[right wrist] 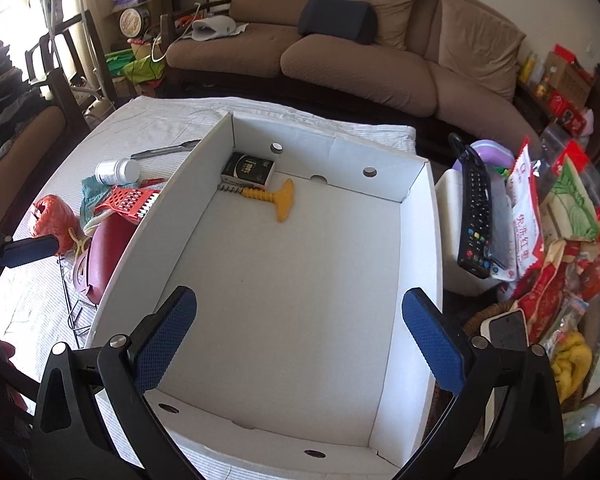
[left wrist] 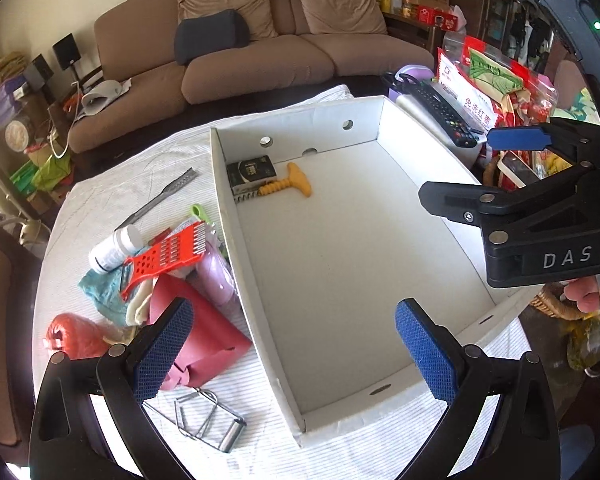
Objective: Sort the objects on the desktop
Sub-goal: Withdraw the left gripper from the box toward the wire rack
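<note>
Meanwhile, both the left gripper [left wrist: 294, 354] and right gripper [right wrist: 300, 338] hang wide and empty above the white box [left wrist: 236, 224]. Just left of the box lies the red grater [left wrist: 166, 254], light, stiff plastic, probably best pinched across its flat frame.

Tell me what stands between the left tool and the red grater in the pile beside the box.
Nothing visible. The left tool hangs open above the near end of the box's left wall, and the red grater lies on top of the pile, uncovered. The dark red pouch lies lower, nearer the tool.
</note>
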